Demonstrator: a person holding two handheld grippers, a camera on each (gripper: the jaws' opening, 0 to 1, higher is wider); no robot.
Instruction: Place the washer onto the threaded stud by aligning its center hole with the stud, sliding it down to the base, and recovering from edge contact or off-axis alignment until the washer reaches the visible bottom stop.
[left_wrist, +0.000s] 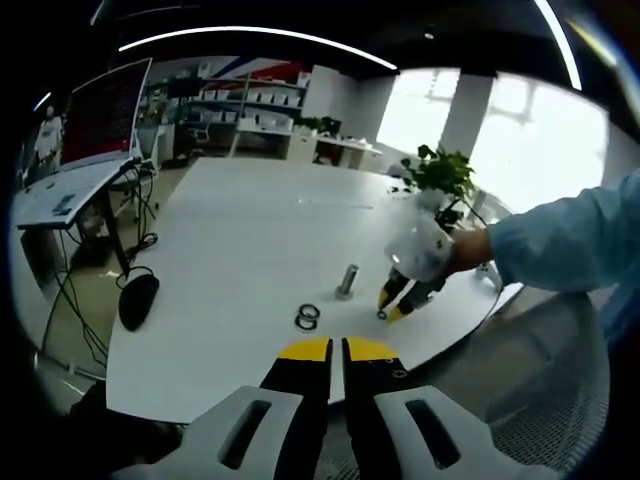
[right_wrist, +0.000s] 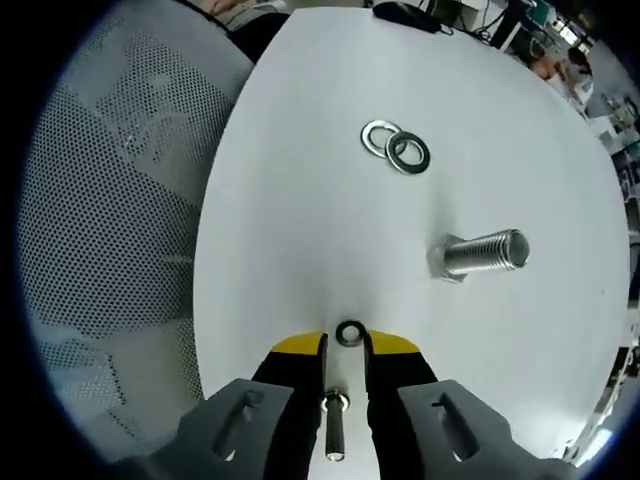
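A steel threaded stud (left_wrist: 347, 280) stands upright on the white table (left_wrist: 240, 240); in the right gripper view the stud (right_wrist: 480, 254) points to the right. My right gripper (right_wrist: 346, 345) is shut on a small dark washer (right_wrist: 350, 333) held at its yellow tips, low over the table and short of the stud. In the left gripper view the right gripper (left_wrist: 392, 308) is held by a gloved hand just right of the stud. Two spare washers (right_wrist: 397, 147) lie overlapping on the table. My left gripper (left_wrist: 337, 350) is shut on nothing, hanging back over the table's near edge.
A black mouse (left_wrist: 138, 298) lies near the table's left edge. A monitor (left_wrist: 105, 110) stands on a side desk at the left, and a potted plant (left_wrist: 440, 170) sits at the far right. A mesh chair (right_wrist: 110, 200) is beside the table.
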